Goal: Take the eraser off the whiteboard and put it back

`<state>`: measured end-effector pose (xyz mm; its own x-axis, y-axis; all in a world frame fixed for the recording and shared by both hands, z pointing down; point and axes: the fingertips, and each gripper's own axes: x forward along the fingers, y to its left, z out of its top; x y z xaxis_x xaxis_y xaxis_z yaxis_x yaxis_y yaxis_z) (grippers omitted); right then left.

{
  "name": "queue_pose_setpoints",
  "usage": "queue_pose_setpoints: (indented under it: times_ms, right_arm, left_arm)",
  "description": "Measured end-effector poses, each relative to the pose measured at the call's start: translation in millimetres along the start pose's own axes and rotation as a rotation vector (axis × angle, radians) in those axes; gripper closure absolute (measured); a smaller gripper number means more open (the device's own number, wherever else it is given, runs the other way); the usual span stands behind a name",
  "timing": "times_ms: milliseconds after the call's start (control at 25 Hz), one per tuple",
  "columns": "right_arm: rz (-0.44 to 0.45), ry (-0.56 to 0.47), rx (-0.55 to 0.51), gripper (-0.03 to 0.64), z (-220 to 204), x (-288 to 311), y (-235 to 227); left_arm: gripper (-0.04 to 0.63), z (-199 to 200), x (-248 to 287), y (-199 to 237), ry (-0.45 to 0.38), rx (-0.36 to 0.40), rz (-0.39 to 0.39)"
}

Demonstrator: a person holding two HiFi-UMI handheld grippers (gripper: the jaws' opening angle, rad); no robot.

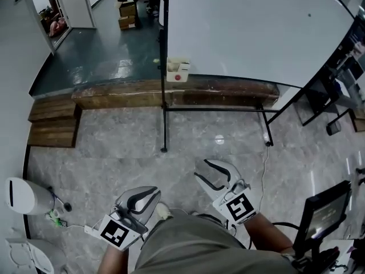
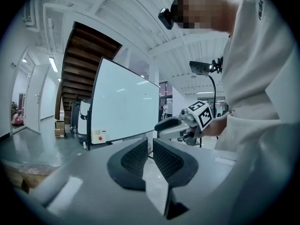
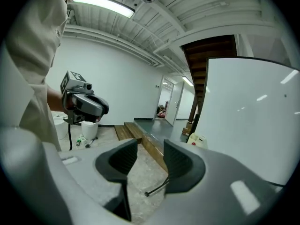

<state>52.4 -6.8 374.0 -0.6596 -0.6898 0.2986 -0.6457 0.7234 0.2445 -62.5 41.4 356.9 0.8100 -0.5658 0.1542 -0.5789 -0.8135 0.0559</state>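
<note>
Your right gripper (image 1: 203, 169) stands open, your left gripper (image 1: 145, 200) nearly closed, both empty. The white, red-dotted block eraser (image 1: 178, 71) sits at the bottom left corner of the white whiteboard (image 1: 251, 27); a rushed reach could knock it down.

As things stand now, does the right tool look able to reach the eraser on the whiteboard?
Probably not yet. The right tool is open and empty, but the eraser sits low on the whiteboard, well across the floor from it. Nothing blocks the way; the person would need to step closer.
</note>
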Motion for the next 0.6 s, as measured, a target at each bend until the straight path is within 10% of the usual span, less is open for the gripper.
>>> queue_pose_setpoints:
  times_ms: [600]
  right_arm:
    - [-0.067, -0.006, 0.173, 0.44, -79.7, -175.0, -18.3]
  left_arm:
    - [0.56, 4.6, 25.1, -133.5, 0.135, 0.052, 0.09]
